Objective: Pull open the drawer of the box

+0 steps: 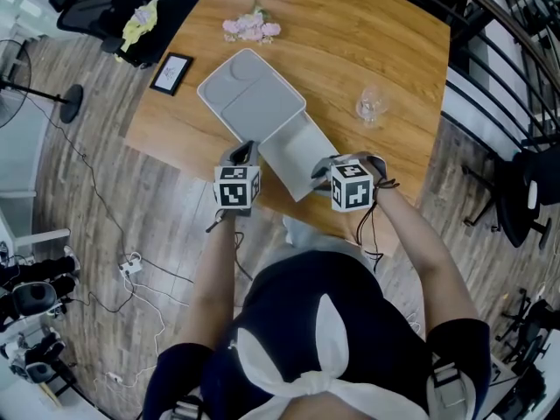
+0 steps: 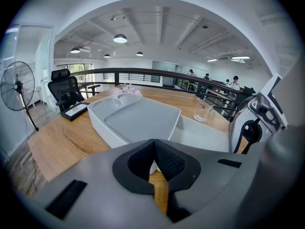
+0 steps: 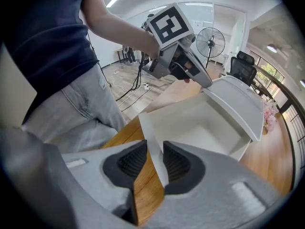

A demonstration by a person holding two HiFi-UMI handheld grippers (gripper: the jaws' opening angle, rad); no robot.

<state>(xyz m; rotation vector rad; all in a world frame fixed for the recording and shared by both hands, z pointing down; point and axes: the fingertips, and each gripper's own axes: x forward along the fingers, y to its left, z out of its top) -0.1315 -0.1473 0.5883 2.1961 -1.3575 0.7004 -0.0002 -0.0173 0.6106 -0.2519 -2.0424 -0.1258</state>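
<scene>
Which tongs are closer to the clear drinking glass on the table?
Right. The right tongs grip the white drawer, toward the person from the clear drinking glass; the left tongs sit farther away, beyond the drawer beside the white box.

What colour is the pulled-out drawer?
The drawer is plain white; the right gripper view shows it best.

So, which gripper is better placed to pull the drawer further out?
Right. The right gripper has its jaws closed on the front wall of the drawer. The left gripper is shut at the corner of the box, holding nothing.
</scene>
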